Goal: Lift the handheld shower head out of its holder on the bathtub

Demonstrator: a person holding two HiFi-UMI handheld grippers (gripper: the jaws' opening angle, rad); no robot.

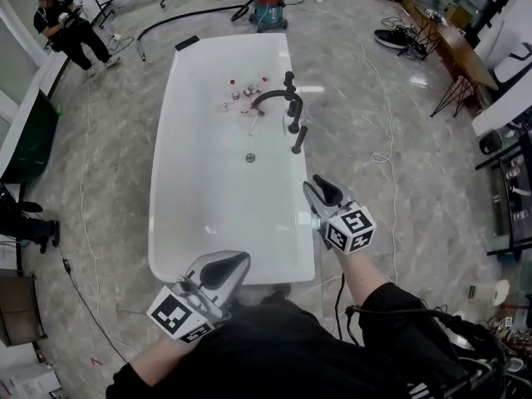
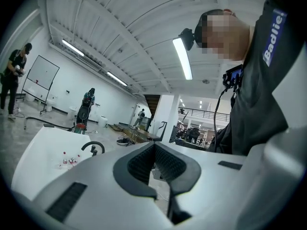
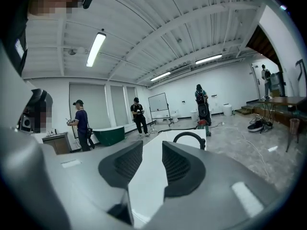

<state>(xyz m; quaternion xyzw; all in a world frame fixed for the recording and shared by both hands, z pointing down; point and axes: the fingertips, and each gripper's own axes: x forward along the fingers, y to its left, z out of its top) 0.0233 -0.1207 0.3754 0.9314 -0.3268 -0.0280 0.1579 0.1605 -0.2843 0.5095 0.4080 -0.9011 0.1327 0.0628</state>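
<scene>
- The right gripper (image 1: 319,191) hangs over the right rim of the white bathtub (image 1: 208,181). Its jaws are spread a little way, and the right gripper view shows only the bathtub's white surface through the gap, with nothing gripped.
- The handheld shower head (image 1: 298,140), a slim black piece, stands upright in its holder on that same rim. It is straight ahead of the right gripper, near it but clearly apart.
- The black arched faucet (image 1: 278,96) rises just beyond the shower head, farther from the right gripper.
- The left gripper (image 1: 226,266) sits at the near end of the bathtub, well behind and to the left of the shower head. Its jaw tips are pressed together and hold nothing.
- A few small bottles (image 1: 245,90) lie inside the bathtub, far ahead of both grippers.
</scene>
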